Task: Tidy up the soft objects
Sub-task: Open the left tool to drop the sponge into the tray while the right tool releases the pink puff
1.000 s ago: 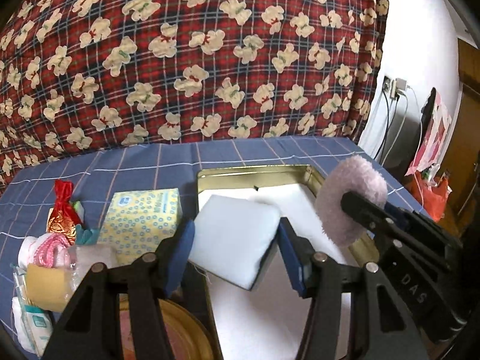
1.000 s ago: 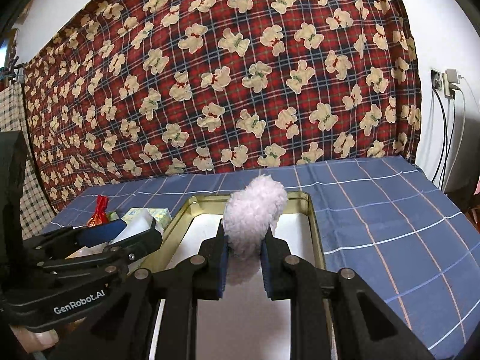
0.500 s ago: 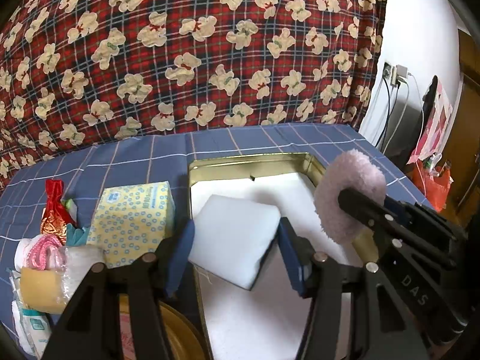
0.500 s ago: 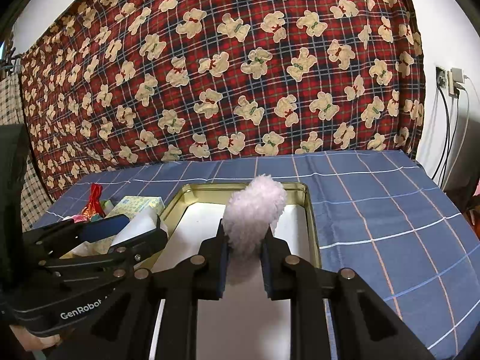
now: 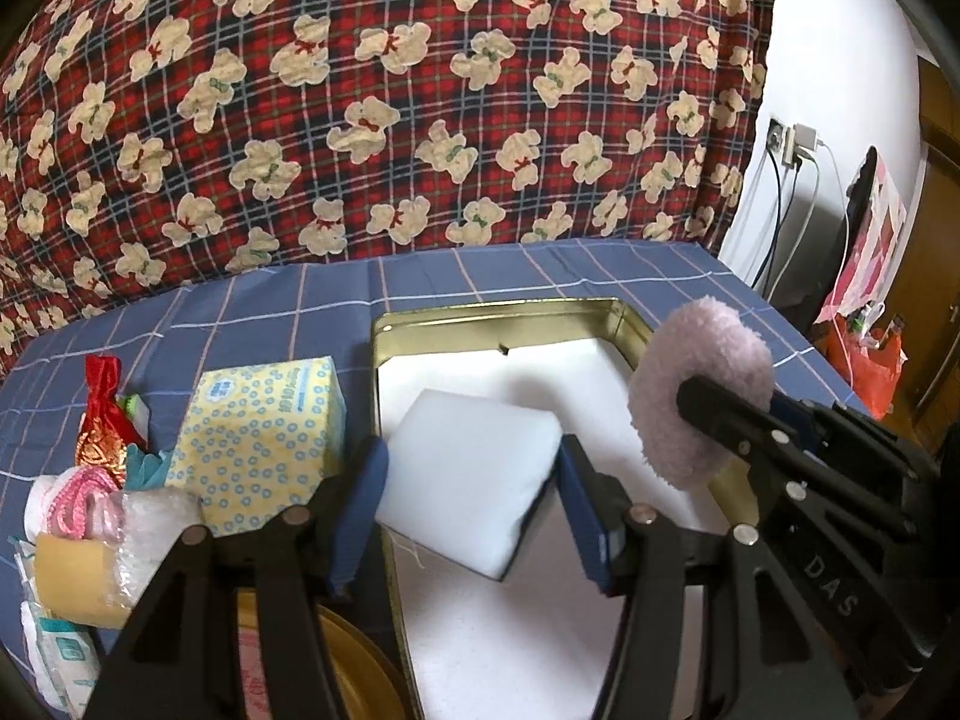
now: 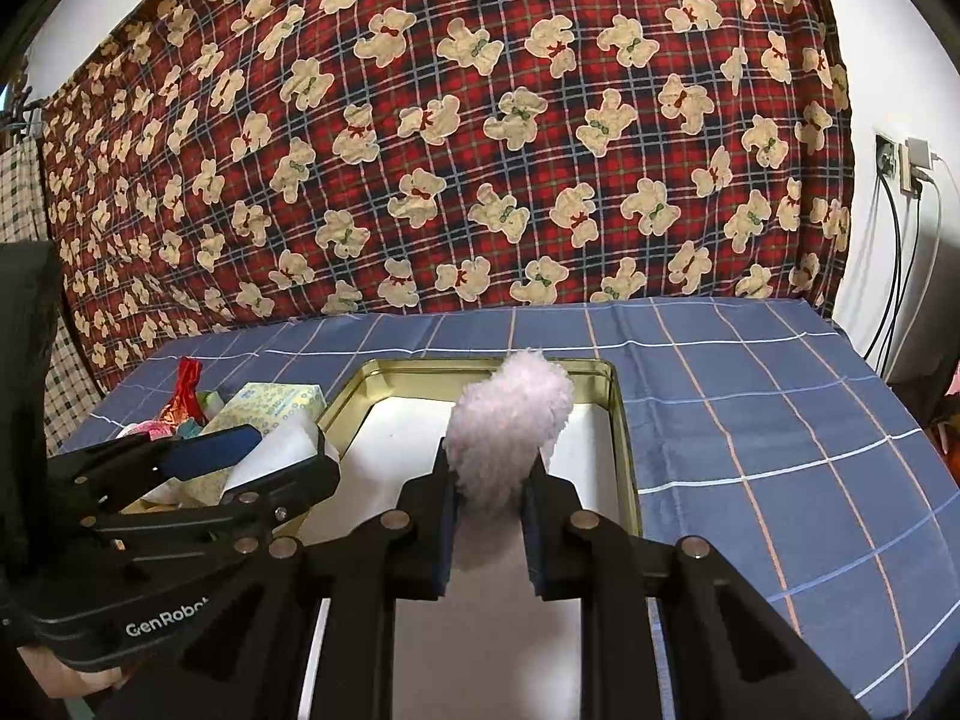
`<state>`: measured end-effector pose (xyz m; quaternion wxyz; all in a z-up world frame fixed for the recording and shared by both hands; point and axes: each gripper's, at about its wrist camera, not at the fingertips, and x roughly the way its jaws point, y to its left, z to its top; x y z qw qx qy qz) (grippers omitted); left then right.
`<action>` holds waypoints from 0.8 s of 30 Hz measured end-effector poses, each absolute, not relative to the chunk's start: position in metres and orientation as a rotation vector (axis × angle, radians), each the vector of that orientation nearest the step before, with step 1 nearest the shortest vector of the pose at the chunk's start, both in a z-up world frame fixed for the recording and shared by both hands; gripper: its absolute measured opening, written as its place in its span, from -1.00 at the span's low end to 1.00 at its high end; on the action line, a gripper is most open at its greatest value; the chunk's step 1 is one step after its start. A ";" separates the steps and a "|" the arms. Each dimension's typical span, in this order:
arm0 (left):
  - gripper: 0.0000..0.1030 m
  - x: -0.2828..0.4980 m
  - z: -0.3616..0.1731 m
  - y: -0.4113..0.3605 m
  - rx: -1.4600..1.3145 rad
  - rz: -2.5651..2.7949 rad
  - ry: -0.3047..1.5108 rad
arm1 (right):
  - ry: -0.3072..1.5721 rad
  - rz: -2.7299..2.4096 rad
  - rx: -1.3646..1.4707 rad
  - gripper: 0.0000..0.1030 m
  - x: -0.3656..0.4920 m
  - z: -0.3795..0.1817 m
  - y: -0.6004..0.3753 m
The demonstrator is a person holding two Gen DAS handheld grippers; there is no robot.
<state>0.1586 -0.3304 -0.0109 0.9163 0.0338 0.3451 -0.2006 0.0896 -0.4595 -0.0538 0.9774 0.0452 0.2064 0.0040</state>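
Left gripper (image 5: 471, 495) clamps white foam block (image 5: 471, 483) over gold rectangular tin (image 5: 498, 319); right gripper (image 6: 489, 519) pinches fluffy pink puff (image 6: 507, 426) above same tin.

**Bear-print cloth behind a blue-checked table**

A red plaid cloth printed with cream teddy bears (image 6: 456, 138) hangs across the far side. Near it, a blue checked tablecloth (image 6: 762, 408) covers the table. At right, a white wall (image 5: 840, 60) carries a socket with plugged cables (image 6: 906, 165); a wooden door (image 5: 933, 252) stands beyond.
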 end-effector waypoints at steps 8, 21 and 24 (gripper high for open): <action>0.31 0.159 -0.014 -0.332 0.067 -0.422 0.724 | 0.402 -0.030 0.109 -0.23 0.088 -0.055 -0.464; 0.56 0.127 0.004 -0.287 0.010 -0.379 0.591 | 0.264 0.008 0.186 0.43 0.062 -0.054 -0.461; 0.70 0.112 0.011 -0.260 0.015 -0.323 0.516 | 0.247 0.035 0.178 0.43 0.059 -0.050 -0.445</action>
